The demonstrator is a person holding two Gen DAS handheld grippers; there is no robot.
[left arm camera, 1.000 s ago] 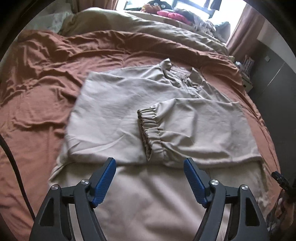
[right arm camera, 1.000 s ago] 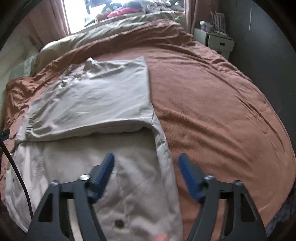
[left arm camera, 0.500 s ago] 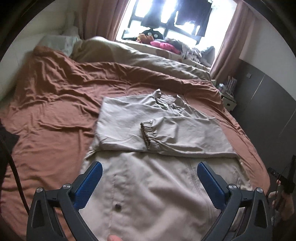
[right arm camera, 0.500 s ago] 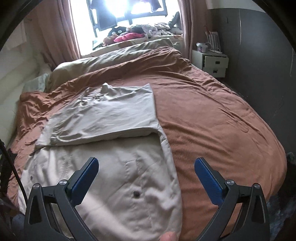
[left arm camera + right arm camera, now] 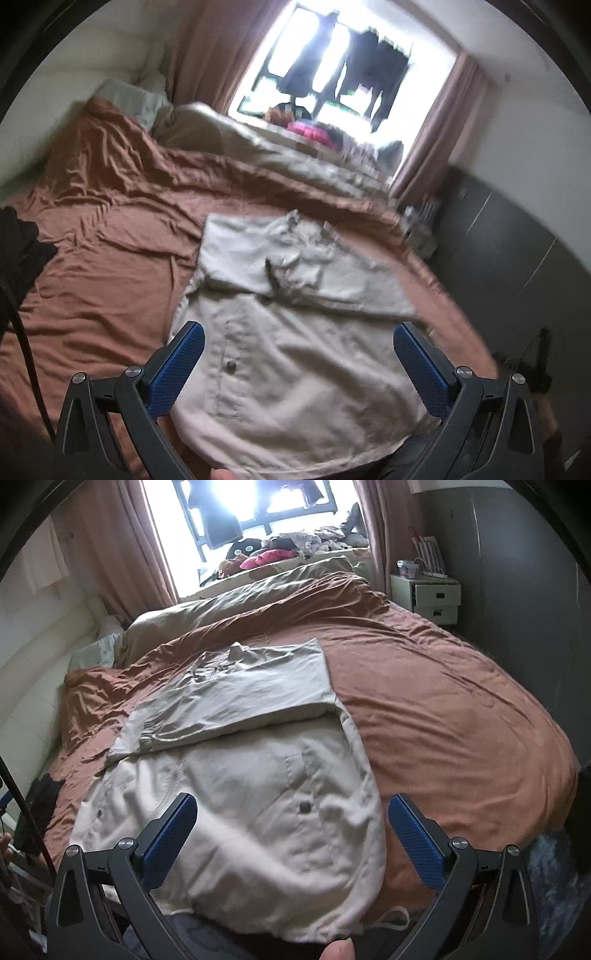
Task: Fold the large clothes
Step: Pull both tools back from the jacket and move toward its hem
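A large beige jacket (image 5: 295,332) (image 5: 258,794) lies flat on the rust-brown bedspread (image 5: 103,258) (image 5: 443,709). Both sleeves are folded across its chest, with an elastic cuff (image 5: 146,736) at its left side. Its hem hangs over the near edge of the bed. My left gripper (image 5: 295,360) is open above the jacket's lower half, with nothing between its blue pads. My right gripper (image 5: 293,834) is open too, over the hem near a dark snap button (image 5: 304,806), and it holds nothing.
A bunched beige duvet (image 5: 240,602) lies across the far side of the bed, under a bright window. A white nightstand (image 5: 428,594) stands at the far right by a dark wall. Dark fabric (image 5: 18,251) lies at the bed's left edge. A fingertip (image 5: 338,950) shows at the bottom.
Both grippers have pulled back from the jacket and risen, and their jaws have spread wider. The whole jacket and the window have come into view.
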